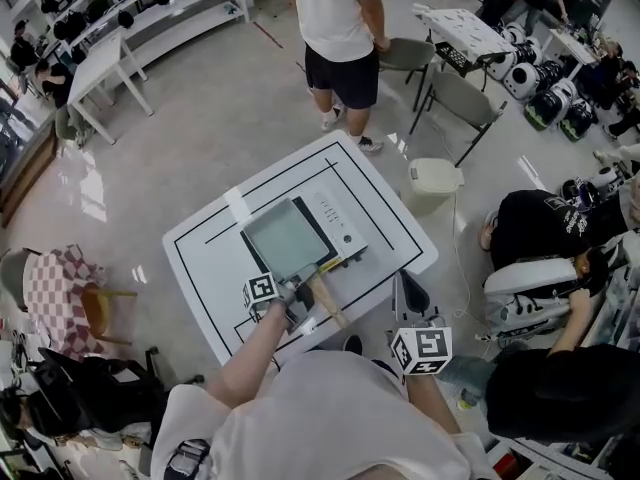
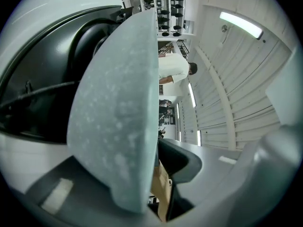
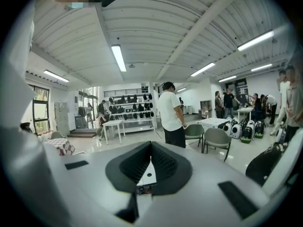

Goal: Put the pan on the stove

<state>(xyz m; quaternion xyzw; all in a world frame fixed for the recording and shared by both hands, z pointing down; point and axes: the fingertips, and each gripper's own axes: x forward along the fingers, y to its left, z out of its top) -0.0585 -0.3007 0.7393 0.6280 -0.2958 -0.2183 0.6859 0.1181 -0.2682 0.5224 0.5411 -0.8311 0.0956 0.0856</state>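
Observation:
A square grey-green pan [image 1: 285,238] with a wooden handle [image 1: 328,306] sits over the left part of the white stove [image 1: 345,226] on the table. I cannot tell whether the pan rests on it or hangs just above. My left gripper [image 1: 293,303] is shut on the handle close to the pan. In the left gripper view the speckled pan [image 2: 113,122] fills the middle, with the stove's black cooktop [image 2: 42,93] behind it and the handle [image 2: 161,193] between the jaws of the left gripper [image 2: 163,178]. My right gripper [image 1: 420,351] hangs near my body, off the table's near corner; its jaws [image 3: 150,167] are shut and empty.
The white table [image 1: 390,218] has black lines and a tape strip [image 1: 238,206]. A person [image 1: 340,28] stands beyond its far corner. A white bin [image 1: 433,180] and grey chairs [image 1: 465,98] are at the right, where seated people [image 1: 545,223] are close. A checked chair [image 1: 55,283] is at the left.

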